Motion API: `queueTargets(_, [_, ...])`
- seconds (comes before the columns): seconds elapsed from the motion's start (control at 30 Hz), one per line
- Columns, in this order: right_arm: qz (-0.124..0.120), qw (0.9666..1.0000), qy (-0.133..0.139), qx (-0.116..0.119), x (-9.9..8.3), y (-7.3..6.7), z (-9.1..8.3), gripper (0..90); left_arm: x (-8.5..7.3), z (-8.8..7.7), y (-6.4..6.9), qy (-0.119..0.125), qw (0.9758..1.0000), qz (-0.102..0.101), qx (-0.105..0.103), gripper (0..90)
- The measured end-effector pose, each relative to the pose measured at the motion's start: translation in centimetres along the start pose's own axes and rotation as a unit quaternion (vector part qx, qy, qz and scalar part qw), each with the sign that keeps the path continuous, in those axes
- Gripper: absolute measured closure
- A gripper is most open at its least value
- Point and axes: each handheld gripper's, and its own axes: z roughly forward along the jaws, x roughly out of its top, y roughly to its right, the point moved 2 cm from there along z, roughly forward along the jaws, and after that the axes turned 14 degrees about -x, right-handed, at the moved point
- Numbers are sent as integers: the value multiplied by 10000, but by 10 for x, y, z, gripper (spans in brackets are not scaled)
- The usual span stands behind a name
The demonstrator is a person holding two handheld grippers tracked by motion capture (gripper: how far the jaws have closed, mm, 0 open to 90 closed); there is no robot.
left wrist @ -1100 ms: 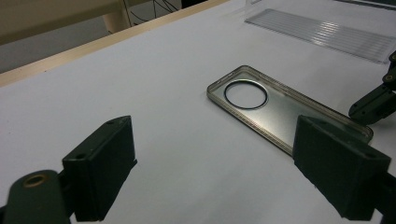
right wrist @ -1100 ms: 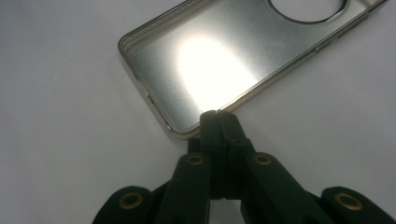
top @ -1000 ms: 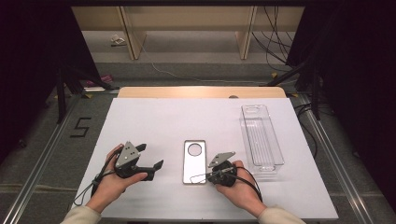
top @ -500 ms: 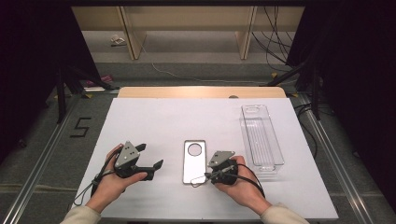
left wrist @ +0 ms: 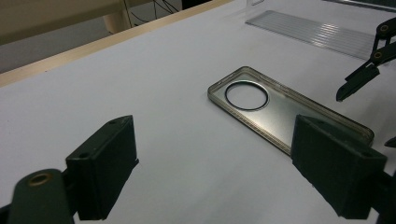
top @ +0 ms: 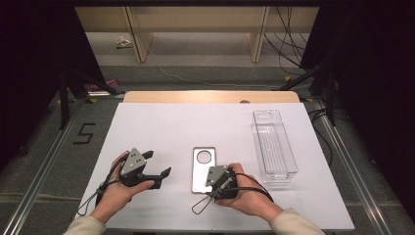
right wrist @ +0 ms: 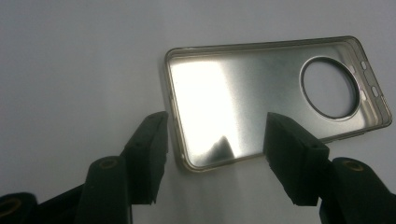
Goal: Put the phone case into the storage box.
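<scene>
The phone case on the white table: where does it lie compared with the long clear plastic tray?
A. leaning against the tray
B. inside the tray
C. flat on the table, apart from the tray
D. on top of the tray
C: the phone case lies flat on the table, with bare surface between it and the clear tray.

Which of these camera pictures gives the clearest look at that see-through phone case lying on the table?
The right gripper view: the phone case is close, with its round cutout and rim sharp. The left gripper view shows it slanted, partly behind a jaw. The high view shows it small.
</scene>
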Motion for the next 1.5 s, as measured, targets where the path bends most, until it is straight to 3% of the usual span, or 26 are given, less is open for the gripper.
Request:
queueTargets(0.17, [-318,9989,-334,11,9,-3,6,405,0,0,0,3,10000,8,1,142])
queueTargets(0.4, [-393,9966,-731,-9,16,-4,9,409,0,0,0,3,10000,-1,2,142])
queueTargets(1.03, [-841,9909,-1045,43,31,-10,19,424,0,0,-1,5,10000,7,3,143])
queueTargets(1.5, [-1006,9881,-1161,28,37,-11,23,449,0,0,0,6,10000,7,-3,144])
